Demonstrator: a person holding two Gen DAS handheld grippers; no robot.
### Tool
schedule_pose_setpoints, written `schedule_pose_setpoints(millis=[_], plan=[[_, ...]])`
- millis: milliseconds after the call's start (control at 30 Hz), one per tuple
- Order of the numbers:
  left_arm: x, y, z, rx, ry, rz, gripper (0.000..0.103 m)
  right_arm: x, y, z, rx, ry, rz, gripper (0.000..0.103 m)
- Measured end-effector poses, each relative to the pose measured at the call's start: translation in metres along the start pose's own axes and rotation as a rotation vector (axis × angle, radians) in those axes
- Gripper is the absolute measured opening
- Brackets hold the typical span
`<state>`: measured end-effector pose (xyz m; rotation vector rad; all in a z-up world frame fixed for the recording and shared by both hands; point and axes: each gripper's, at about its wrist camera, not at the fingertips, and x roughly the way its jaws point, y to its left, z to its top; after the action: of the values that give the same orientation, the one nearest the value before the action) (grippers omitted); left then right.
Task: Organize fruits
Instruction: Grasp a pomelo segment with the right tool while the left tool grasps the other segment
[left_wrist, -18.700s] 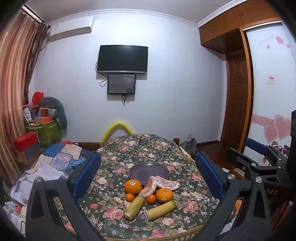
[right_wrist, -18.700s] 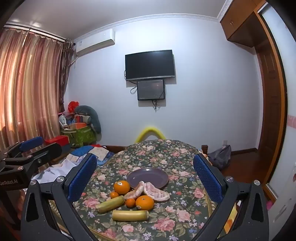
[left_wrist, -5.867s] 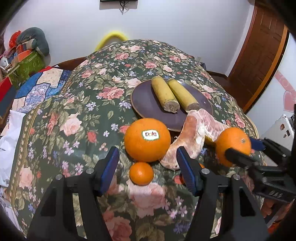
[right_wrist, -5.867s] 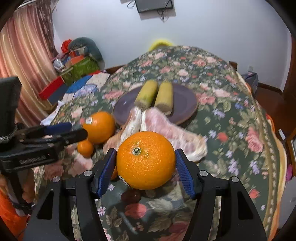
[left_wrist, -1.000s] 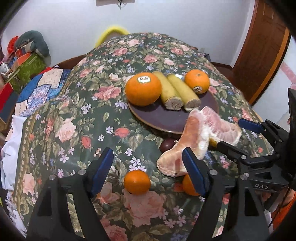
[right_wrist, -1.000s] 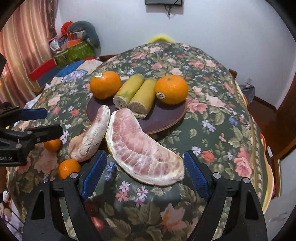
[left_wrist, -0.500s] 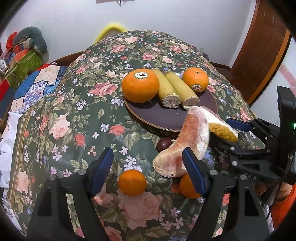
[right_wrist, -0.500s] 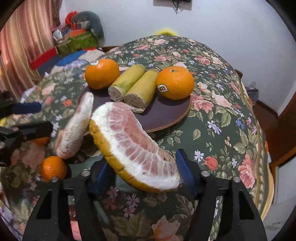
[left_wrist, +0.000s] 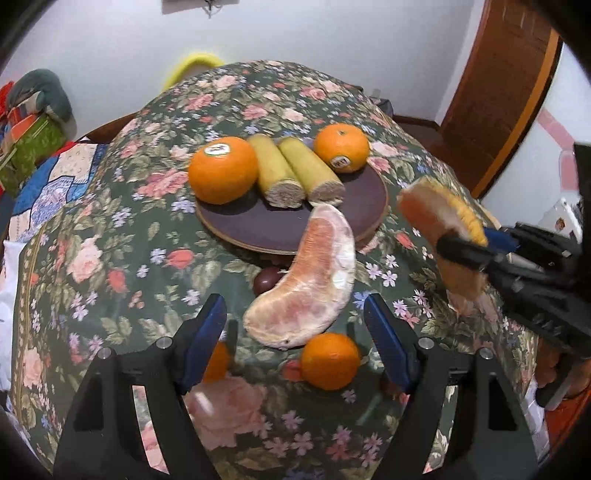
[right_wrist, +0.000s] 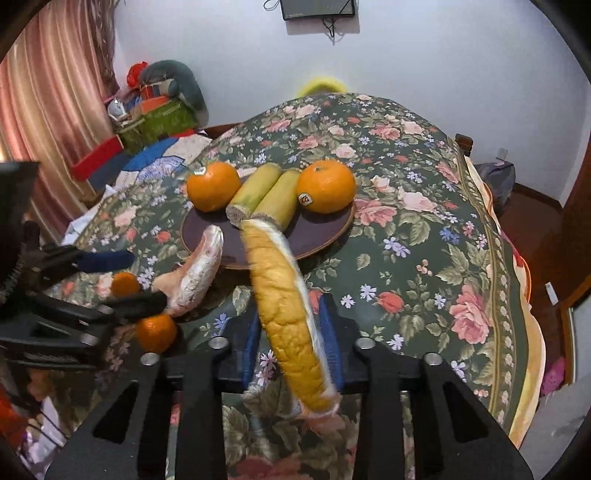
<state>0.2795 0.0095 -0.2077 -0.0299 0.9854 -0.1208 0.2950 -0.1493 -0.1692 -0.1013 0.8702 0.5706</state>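
A dark purple plate (left_wrist: 258, 229) holds two large oranges (left_wrist: 222, 174) and two sugarcane pieces (left_wrist: 291, 170). My right gripper (right_wrist: 291, 332) is shut on a pomelo wedge (right_wrist: 288, 306) and holds it up above the cloth, rind facing the camera; that wedge also shows in the left wrist view (left_wrist: 439, 221). My left gripper (left_wrist: 295, 325) is open around the near end of a second pomelo wedge (left_wrist: 306, 284), which leans on the plate rim. Two small tangerines (left_wrist: 330, 360) lie near its fingers.
The round table has a flowered cloth (right_wrist: 424, 229) that drops off at the right edge. A small dark fruit (left_wrist: 267, 278) lies by the plate. Boxes and bedding (right_wrist: 147, 122) are piled on the far left.
My right gripper has closed on the pomelo wedge and lifted it off the cloth, turning it on edge. My left gripper has moved in toward the second wedge.
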Motion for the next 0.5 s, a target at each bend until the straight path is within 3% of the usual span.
schedule_pose_setpoints(millis=[200, 300, 500], plan=[[0.024, -0.008, 0.007, 0.031, 0.033, 0.042, 0.076, 0.005, -0.011, -0.002, 0.028, 0.011, 0.014, 0.022], [0.033, -0.008, 0.008, 0.029, 0.039, 0.05, 0.07, 0.012, -0.021, -0.005, 0.074, 0.019, 0.031, 0.022], [0.041, -0.003, 0.009, 0.025, 0.039, 0.033, 0.066, 0.023, -0.032, -0.007, 0.12, 0.038, 0.02, 0.023]])
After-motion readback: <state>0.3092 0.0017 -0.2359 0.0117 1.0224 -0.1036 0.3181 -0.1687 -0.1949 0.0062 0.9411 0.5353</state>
